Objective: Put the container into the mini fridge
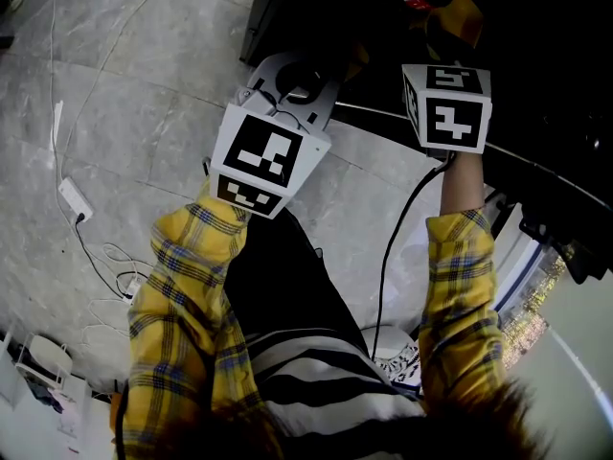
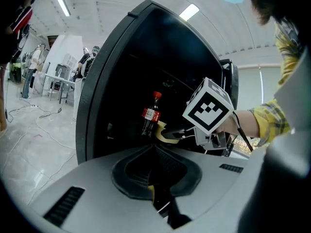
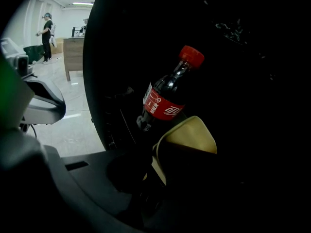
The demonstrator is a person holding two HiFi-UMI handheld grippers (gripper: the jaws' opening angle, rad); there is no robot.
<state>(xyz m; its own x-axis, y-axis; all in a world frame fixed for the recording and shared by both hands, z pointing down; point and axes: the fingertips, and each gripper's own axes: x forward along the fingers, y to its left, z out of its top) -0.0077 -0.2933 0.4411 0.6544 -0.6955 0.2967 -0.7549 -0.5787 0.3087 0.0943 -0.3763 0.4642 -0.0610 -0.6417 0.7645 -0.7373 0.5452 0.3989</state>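
The mini fridge [image 2: 97, 96] stands open, its inside dark. A cola bottle [image 3: 167, 101] with a red cap and label stands upright inside it, also visible as the bottle [image 2: 150, 114] in the left gripper view. My right gripper [image 2: 169, 135] reaches into the opening, shut on a pale yellow container [image 3: 187, 140] just right of the bottle and close to it. In the head view the right gripper [image 1: 450, 41] sits at the fridge mouth [image 1: 287, 8]. My left gripper [image 1: 287, 89] hangs outside, in front of the fridge, its jaws together on nothing.
White cables and a power strip [image 1: 75, 199] lie on the marble floor to my left. People [image 2: 34, 62] and tables [image 2: 60, 79] are far behind the fridge. A black cable [image 1: 393, 247] hangs from the right gripper.
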